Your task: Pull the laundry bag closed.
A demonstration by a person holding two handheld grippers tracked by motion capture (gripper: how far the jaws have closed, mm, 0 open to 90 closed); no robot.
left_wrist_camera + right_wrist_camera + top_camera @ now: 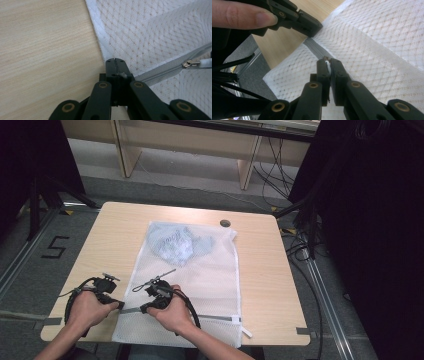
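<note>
The zipper [190,315] runs as a grey line across the near end of the mesh bag [200,270], roughly from 9 o'clock to 3 o'clock in the high view, with a white tab [246,332] hanging off its far right end. Its slider pull [197,63] sits near the left end of that line, and it is white with a metal link. The right gripper [327,61] has its 2 jaws shut on this pull, a sliver of white showing between the pads. The left gripper [115,62] lies at 9 o'clock from the pull, jaws closed on the zipper's end at the bag's left edge, so the 2 grippers sit close together along the same line.

That line is what counts: the free length of zipper stretches away from the right gripper toward 3 o'clock, opposite to where the left one pins the end. A pull along the zipper's long axis, straight away from the left gripper, looks like the move, with the left holding the cloth taut. Inside the bag, at 12 o'clock, lies a bluish garment [177,242], well apart from both. The bag rests on a table [265,285].
</note>
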